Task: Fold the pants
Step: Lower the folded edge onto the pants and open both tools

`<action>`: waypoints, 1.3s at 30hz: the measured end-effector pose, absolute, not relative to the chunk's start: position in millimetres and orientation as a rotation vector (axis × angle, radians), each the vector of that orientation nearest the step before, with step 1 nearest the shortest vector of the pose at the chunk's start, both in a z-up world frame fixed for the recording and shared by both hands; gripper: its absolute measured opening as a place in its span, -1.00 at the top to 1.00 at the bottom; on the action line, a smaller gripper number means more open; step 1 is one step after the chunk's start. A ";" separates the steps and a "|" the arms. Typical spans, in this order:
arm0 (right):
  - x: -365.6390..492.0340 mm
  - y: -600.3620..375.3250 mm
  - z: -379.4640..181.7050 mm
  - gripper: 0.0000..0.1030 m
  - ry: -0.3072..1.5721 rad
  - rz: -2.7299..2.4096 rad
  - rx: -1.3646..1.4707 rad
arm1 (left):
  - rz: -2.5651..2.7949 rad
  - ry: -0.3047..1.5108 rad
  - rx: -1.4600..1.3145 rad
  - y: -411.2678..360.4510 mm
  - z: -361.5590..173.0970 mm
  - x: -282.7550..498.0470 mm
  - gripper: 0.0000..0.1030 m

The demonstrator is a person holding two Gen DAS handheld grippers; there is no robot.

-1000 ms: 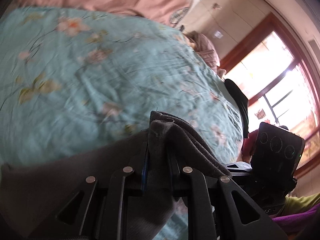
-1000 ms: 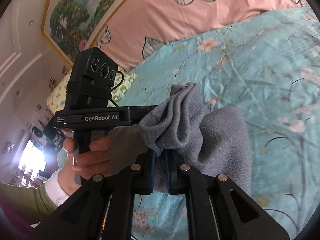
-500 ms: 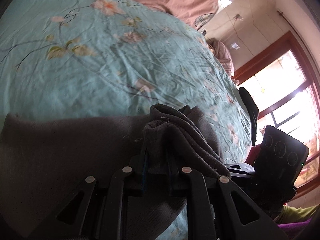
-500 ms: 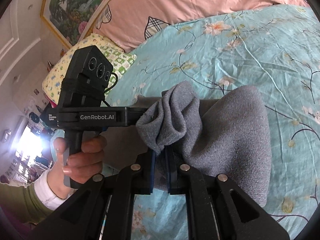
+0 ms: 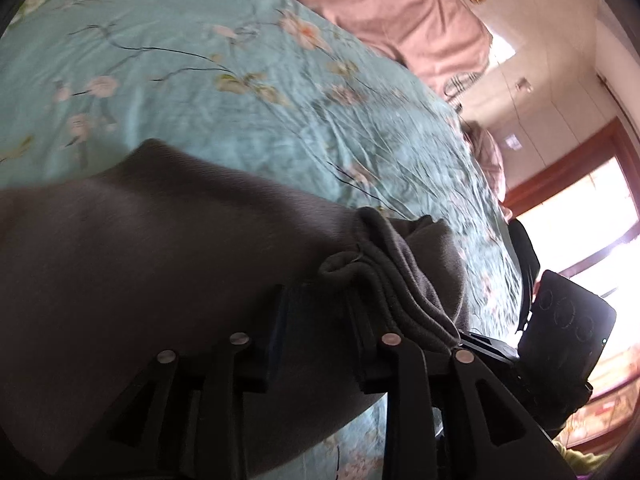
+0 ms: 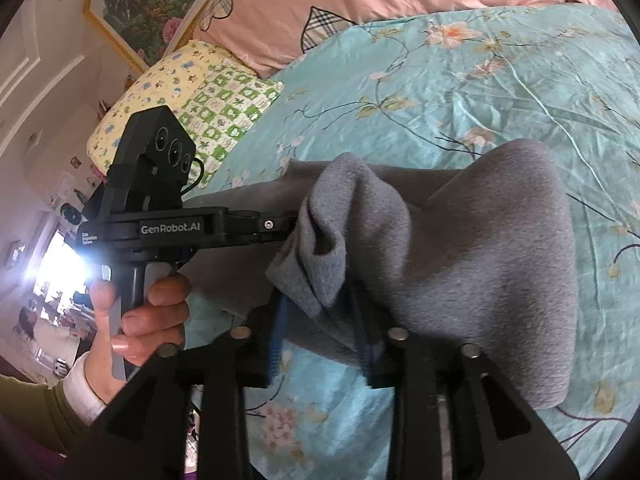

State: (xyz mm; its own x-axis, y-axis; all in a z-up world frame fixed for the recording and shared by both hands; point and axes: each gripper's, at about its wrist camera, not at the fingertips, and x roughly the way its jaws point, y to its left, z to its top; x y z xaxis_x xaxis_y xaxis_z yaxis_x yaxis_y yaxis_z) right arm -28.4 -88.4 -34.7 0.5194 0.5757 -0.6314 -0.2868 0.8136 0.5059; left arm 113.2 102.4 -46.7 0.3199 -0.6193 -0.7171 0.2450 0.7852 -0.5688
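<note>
The fold is mid-way: the grey pants [image 6: 480,248] hang bunched between the two grippers above the bed [image 6: 480,92], not yet laid flat. The left gripper [image 5: 316,312] and the right gripper [image 6: 316,312] each pinch an edge of cloth. Compared with a second ago, both sit lower and the fabric spreads wider.

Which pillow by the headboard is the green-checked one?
The patchwork pillow, left of the pink heart-print pillow: yellow and green-checked panels, not plain pink.
</note>
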 end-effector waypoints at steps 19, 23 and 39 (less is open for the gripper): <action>-37.8 -74.1 13.8 0.12 0.806 0.662 0.294 | -0.333 0.998 -0.515 166.3 -21.3 45.2 -0.03; -30.4 -72.5 23.3 0.12 0.792 0.667 0.281 | -0.285 0.978 -0.525 178.6 -15.8 30.8 -0.07; 7.7 -23.3 29.7 0.12 0.814 0.778 0.209 | -0.083 0.895 -0.636 240.2 -2.9 -18.1 -0.07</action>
State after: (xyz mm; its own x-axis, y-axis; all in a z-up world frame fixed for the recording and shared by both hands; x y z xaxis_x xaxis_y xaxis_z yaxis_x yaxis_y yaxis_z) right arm 7.7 -23.3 29.7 0.4321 0.6949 -0.5748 -0.5428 0.7094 0.4496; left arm -18.1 240.2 -2.9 0.6349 -0.3245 -0.7011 -0.1895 0.8144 -0.5485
